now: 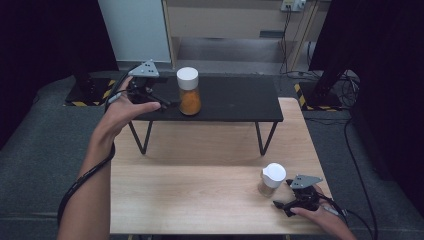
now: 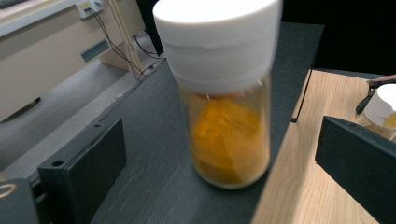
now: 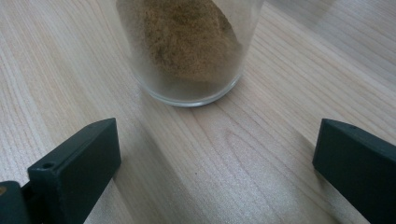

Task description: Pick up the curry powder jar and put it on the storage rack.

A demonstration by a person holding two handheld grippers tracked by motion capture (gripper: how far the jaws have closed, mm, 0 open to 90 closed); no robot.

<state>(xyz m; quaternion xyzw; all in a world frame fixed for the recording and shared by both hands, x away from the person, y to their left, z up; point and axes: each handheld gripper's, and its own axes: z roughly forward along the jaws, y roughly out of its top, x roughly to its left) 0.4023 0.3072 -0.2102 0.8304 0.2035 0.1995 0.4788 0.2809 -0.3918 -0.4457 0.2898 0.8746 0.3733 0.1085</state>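
Note:
A clear jar of orange powder (image 1: 189,92) with a white lid stands upright near the left end of a low black shelf (image 1: 235,100). My left gripper (image 1: 160,100) is just left of it, open. In the left gripper view the orange jar (image 2: 229,135) stands a little ahead of the left gripper (image 2: 215,144), both jaws well clear of the glass. A second white-lidded jar (image 1: 271,180), holding brown powder, stands on the wooden table (image 1: 200,190) at the front right. My right gripper (image 1: 282,202) sits open beside it. The brown jar (image 3: 187,46) stands ahead of the right gripper (image 3: 217,154), untouched.
The black shelf stands on thin metal legs (image 1: 140,137) across the table's far half. Grey floor surrounds the table, with dark stands (image 1: 90,80) at both far corners and cables (image 1: 350,150) on the right. Wooden furniture (image 1: 225,20) lies beyond.

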